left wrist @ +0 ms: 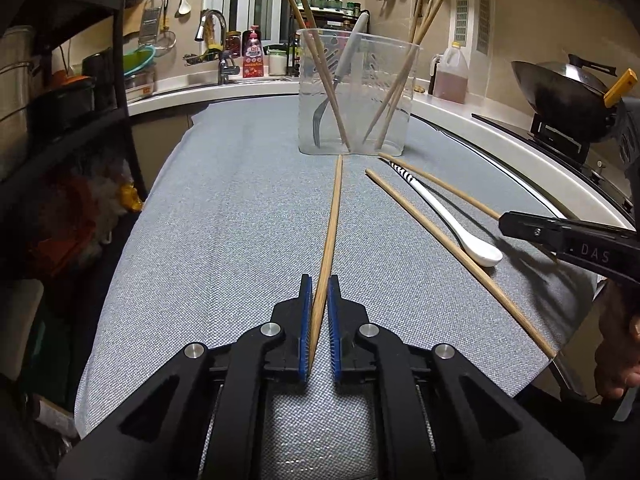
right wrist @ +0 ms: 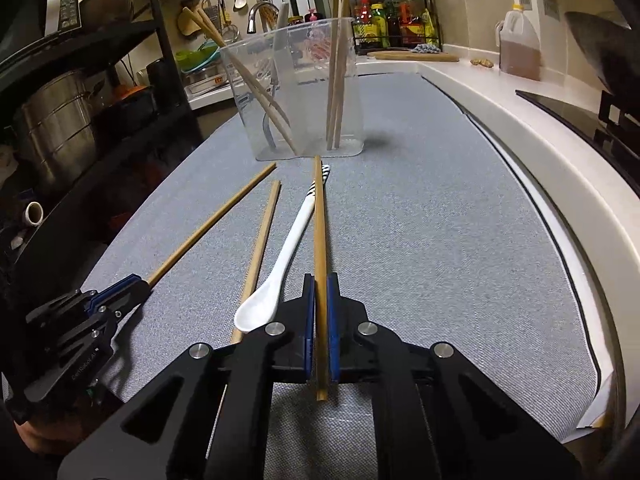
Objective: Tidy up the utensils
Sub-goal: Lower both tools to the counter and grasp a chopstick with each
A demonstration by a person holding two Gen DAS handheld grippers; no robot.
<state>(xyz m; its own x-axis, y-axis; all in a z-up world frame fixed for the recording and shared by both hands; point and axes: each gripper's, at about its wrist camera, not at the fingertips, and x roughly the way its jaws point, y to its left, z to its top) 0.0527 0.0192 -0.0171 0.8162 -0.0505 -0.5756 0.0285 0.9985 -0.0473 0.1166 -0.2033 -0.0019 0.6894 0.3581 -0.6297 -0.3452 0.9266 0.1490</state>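
A clear plastic container [left wrist: 354,92] [right wrist: 296,88] stands at the far end of the grey cloth, with several chopsticks and a grey-handled fork in it. My left gripper [left wrist: 319,280] [right wrist: 140,282] is shut on one wooden chopstick [left wrist: 332,220] [right wrist: 208,226] that points toward the container's base. My right gripper [right wrist: 319,280] [left wrist: 504,220] is shut on a second chopstick [right wrist: 319,232] [left wrist: 440,186]. Between them lie a loose chopstick [left wrist: 460,256] [right wrist: 260,240] and a white spoon [left wrist: 452,220] [right wrist: 280,268] with a striped handle end.
A white counter curves along the right with an oil jug [left wrist: 450,72] [right wrist: 518,46], a wok [left wrist: 560,92] and a black hob. A dark shelf with pots [right wrist: 60,132] stands on the left. The sink and faucet [left wrist: 212,28] are behind.
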